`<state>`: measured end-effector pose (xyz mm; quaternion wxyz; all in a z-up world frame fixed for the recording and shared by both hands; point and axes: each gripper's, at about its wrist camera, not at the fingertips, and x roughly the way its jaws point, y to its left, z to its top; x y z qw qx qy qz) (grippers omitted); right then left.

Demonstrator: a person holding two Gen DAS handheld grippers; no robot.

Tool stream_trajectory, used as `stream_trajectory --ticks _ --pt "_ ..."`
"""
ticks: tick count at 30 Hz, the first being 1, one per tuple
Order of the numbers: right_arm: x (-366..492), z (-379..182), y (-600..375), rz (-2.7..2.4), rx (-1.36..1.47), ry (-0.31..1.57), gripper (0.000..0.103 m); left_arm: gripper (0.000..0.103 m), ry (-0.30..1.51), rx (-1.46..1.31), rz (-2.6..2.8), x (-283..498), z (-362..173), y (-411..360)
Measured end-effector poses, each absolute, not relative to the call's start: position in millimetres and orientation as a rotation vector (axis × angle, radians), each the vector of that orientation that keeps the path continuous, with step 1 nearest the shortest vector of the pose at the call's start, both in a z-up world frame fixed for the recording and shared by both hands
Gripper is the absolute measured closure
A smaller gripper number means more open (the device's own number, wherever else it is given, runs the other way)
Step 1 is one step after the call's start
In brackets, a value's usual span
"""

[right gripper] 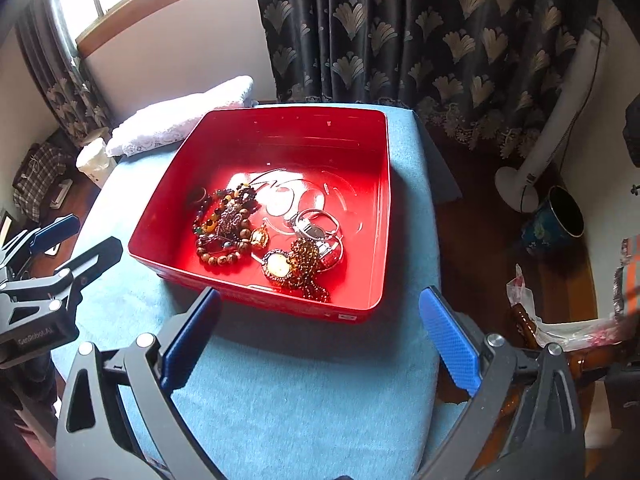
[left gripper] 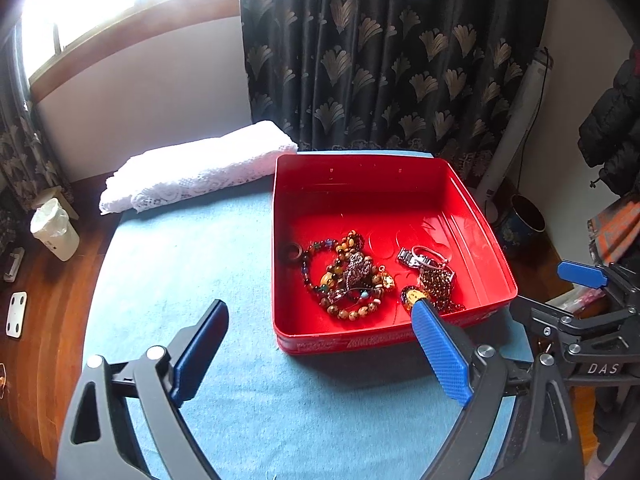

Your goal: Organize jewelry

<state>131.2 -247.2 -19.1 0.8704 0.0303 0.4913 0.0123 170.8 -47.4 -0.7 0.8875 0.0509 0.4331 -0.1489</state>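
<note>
Shallow red square metal tin (left gripper: 362, 184) sits on a table covered in light blue cloth (left gripper: 192, 264). All the jewelry lies inside it, bunched toward the near wall.

Left cluster: tangle of brown, amber and dark beaded bracelets (left gripper: 344, 276), with a small dark ring (left gripper: 293, 252) just beside it near the tin's left wall. Right cluster: silver metal watch and bangles (left gripper: 424, 258), touching a brown beaded necklace with a round yellow pendant (left gripper: 434, 286).

Left gripper (left gripper: 320, 320): blue-padded fingers spread wide, holding nothing. It hovers just short of the tin's near wall; its right fingertip overlaps the pendant from the left wrist view, though whether they touch I cannot tell.

Right gripper (right gripper: 320, 300): also wide open and empty, poised in front of the tin's near wall, the necklace cluster (right gripper: 298, 266) just beyond it inside.

Folded white lace cloth (left gripper: 192, 168) lies at the table's far left corner, apart from the tin. Dark patterned curtain (left gripper: 392, 52) hangs behind.
</note>
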Motion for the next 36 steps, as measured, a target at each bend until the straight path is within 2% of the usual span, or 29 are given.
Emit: stream_trajectory --ticks 36 --pt "132.6 -32.4 -249.6 0.050 0.084 1.060 0.007 0.012 0.939 0.117 -0.307 170.3 -19.0 -43.9"
